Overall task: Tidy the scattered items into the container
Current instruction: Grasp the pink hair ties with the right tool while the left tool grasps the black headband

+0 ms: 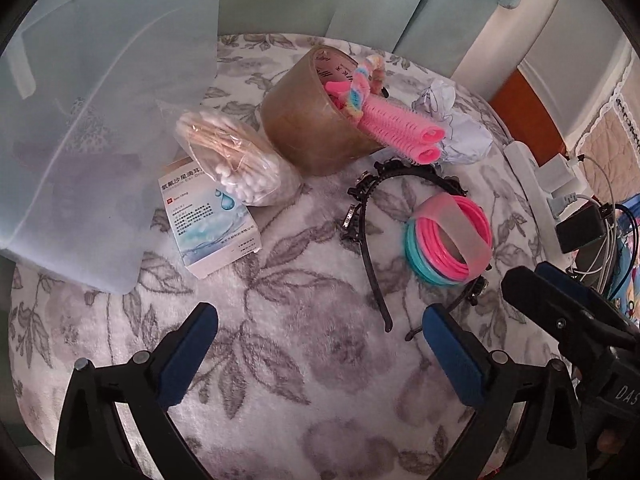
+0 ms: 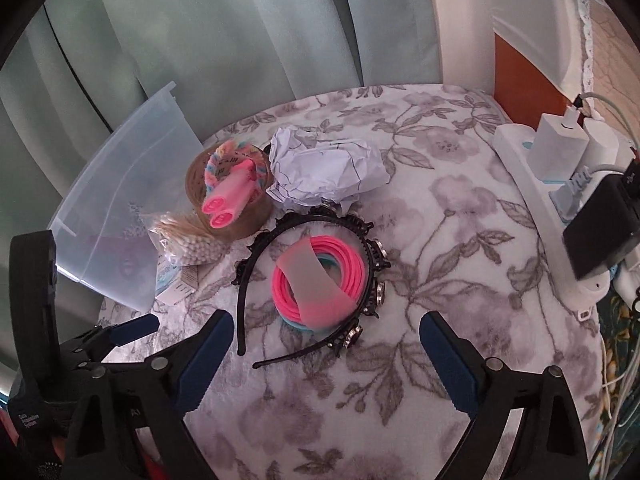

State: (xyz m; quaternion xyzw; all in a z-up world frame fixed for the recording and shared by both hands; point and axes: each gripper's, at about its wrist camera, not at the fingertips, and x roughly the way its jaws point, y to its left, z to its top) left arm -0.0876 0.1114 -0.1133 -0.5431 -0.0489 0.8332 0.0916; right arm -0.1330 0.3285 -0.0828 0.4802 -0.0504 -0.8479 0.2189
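A translucent plastic container (image 1: 80,140) (image 2: 120,208) stands at the left of a floral blanket. Beside it lie an eye-drop box (image 1: 208,220), a bag of cotton swabs (image 1: 240,160) (image 2: 188,240), a brown tape roll (image 1: 316,120) (image 2: 228,216) with pink hair rollers (image 1: 400,128) (image 2: 230,196) in it, crumpled paper (image 1: 456,124) (image 2: 328,172), a black headband (image 1: 376,232) (image 2: 244,280) and a bundle of pink and teal bands (image 1: 448,240) (image 2: 320,284). My left gripper (image 1: 320,348) is open over bare blanket below the box. My right gripper (image 2: 326,348) is open just below the headband and bands.
A white power strip (image 2: 532,184) (image 1: 532,184) with chargers and cables runs along the right edge of the blanket. Green curtains (image 2: 240,40) hang behind. The right gripper's fingers (image 1: 560,300) show at the right of the left wrist view.
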